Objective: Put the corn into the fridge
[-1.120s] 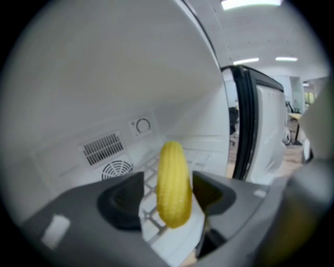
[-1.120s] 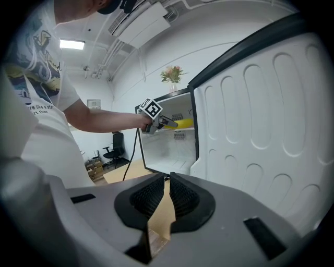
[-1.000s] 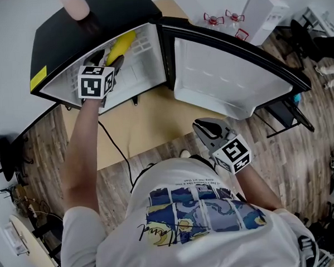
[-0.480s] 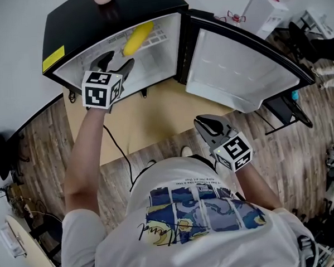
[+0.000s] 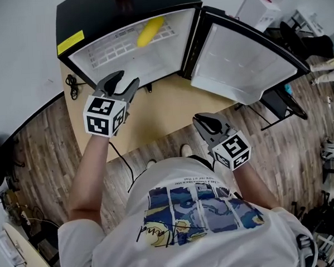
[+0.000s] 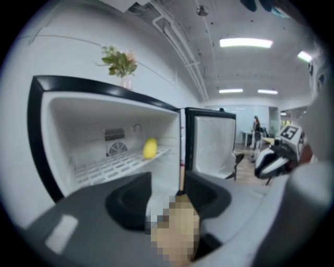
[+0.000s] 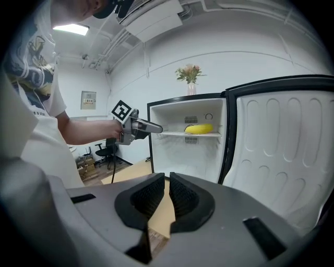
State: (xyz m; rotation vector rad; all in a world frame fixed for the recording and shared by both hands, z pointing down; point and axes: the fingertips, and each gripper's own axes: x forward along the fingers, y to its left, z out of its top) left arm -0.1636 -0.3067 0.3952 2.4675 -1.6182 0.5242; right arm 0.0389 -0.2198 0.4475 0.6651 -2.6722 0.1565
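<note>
- Corn point(image 5: 150, 31) lies inside the fridge point(image 5: 94, 17) on the white wire shelf point(image 5: 109, 50), towards the shelf's right end, touching neither gripper.
- From the right gripper view, the yellow cob point(image 7: 199, 128) rests lengthwise on that shelf, up near the back wall of the compartment.
- Fridge door point(image 5: 247, 64) stands swung wide open to the right, its white inner lining facing the person.
- Left gripper point(image 5: 123, 81) is held out in front of the open compartment, well short of the corn. Its jaws are spread with nothing between them, and they are closing.
- Right gripper point(image 5: 202, 121) sits lower and closer to the person's body, below the open door. Its jaws are pressed together with only a sliver between the ribbed pads, and they pinch nothing.
- A vase of flowers point(image 7: 190, 78) stands on top of the fridge.
- A tan cardboard sheet point(image 5: 155, 114) lies under the fridge on the wood-plank floor point(image 5: 44, 142).
</note>
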